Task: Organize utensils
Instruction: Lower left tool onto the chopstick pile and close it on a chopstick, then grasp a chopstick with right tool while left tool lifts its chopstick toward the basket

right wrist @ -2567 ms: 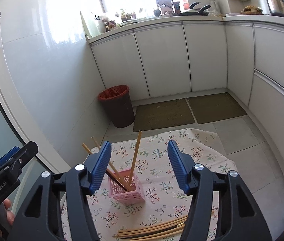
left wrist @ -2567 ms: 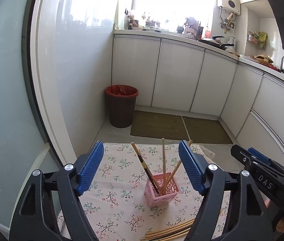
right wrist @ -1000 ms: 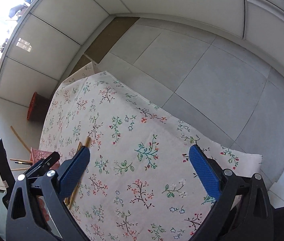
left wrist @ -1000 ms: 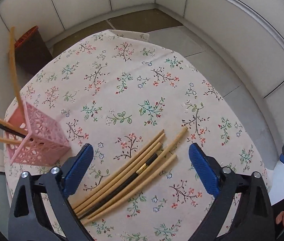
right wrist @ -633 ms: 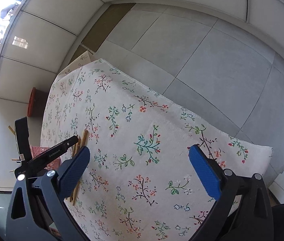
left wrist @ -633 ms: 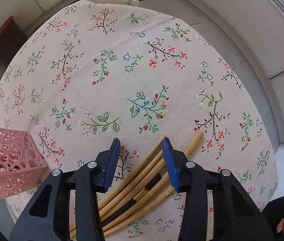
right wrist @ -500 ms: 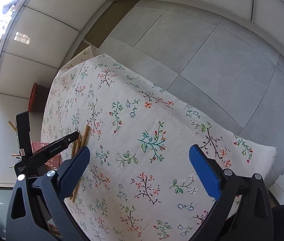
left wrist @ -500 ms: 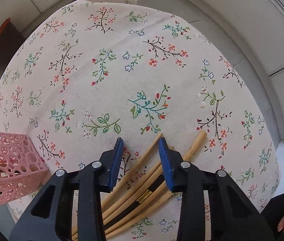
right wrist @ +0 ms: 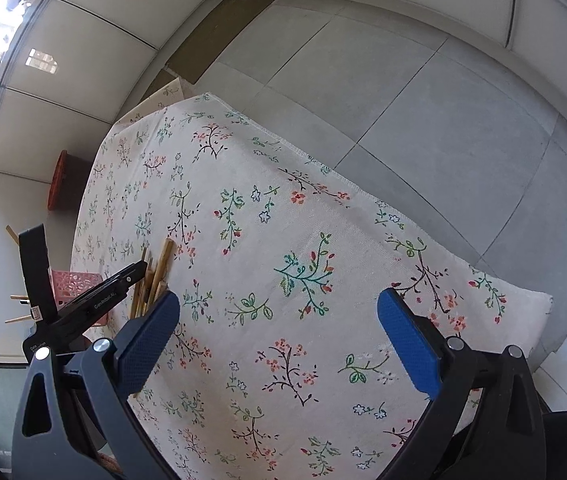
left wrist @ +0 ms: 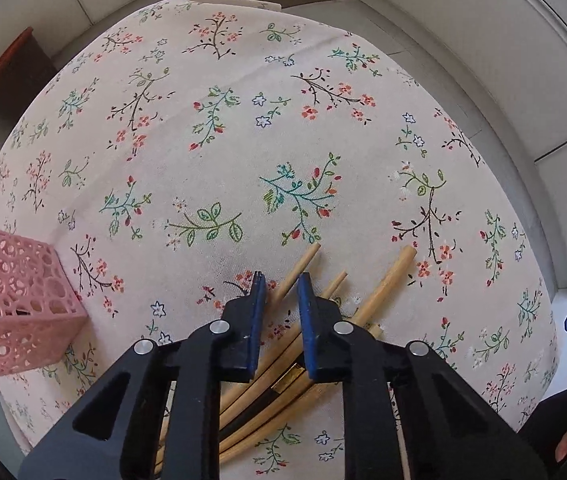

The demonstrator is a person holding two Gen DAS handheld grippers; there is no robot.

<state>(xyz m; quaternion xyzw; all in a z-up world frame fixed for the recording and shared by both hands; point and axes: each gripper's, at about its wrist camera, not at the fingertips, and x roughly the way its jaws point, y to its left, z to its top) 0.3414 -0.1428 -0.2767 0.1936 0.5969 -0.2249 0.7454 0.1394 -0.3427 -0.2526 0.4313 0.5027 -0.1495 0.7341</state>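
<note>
Tablecloth (left wrist: 211, 128): floral, we see chopsticks (left wrist: 387, 280) lying on it.
Left gripper (left wrist: 281, 280): our jaws, just closing, pinch one chopstick (left wrist: 299, 266).
Right gripper (right wrist: 279, 312): spread wide, holding nothing.

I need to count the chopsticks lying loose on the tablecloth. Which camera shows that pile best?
The left wrist view: the loose chopsticks lie fanned out right under the left gripper, though its fingers hide their middles. The right wrist view shows only a small, foreshortened bundle at the far left, partly behind the left gripper.

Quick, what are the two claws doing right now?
Left claw: jaws just closing around one pale wooden chopstick; whether the pads press it cannot be told.
Right claw: wide open, holding nothing, above the floral tablecloth.
</note>
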